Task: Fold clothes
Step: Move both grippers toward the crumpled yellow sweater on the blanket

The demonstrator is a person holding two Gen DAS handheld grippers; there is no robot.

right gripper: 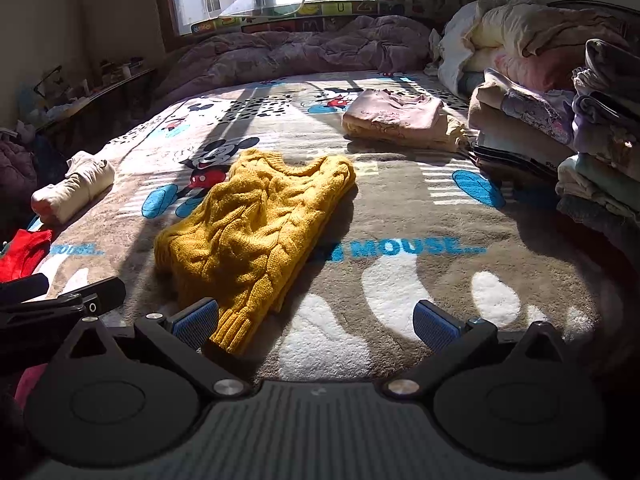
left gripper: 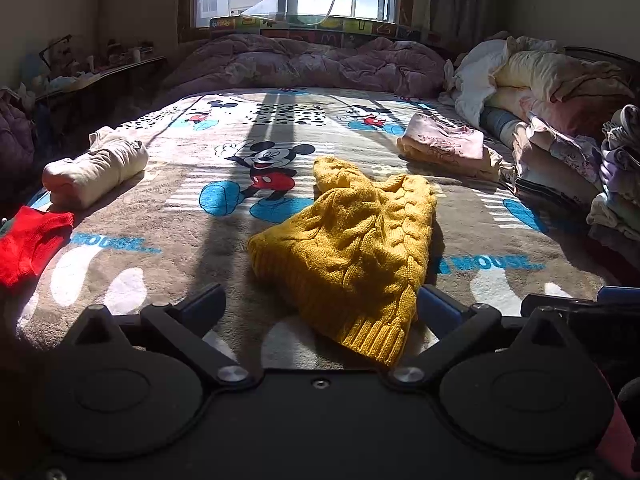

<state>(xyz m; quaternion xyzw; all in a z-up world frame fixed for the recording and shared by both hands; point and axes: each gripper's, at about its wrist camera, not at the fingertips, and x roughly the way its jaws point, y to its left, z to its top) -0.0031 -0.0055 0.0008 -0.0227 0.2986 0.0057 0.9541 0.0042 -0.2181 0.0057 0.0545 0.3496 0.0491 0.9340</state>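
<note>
The left hand-held gripper (left gripper: 320,308) hung low over the near edge of the bed (left gripper: 168,240) with its jaws spread wide, holding nothing; the ribbed hem of the sweater (left gripper: 348,248) lay between its fingers, the right finger just beside or touching the knit, which of the two could not be told. The right hand-held gripper (right gripper: 316,322) was likewise wide open and empty, just to the right of the sweater (right gripper: 256,236), its left pad (right gripper: 196,322) right against the hem corner. The sweater itself, a mustard cable-knit, lay already doubled into a narrow strip in the middle of the bed, lumpy rather than flat. It looked thick, soft and fairly heavy for a garment: it would likely sag and stretch if lifted by one point, yet the coarse knit should grip the pads well. The hem corners nearest the grippers seemed the natural hold, one gripper each, with a deep bite through all layers. Its long axis ran away from the grippers, hem near and neckline far, leaning slightly rightward in the right wrist view. Left of the sweater lay a red garment (left gripper: 28,244) and, farther, a cream roll (left gripper: 96,168); beyond it to the right sat a folded pink top (left gripper: 444,144), and farther right a stack (right gripper: 600,140) of clothes.
</note>
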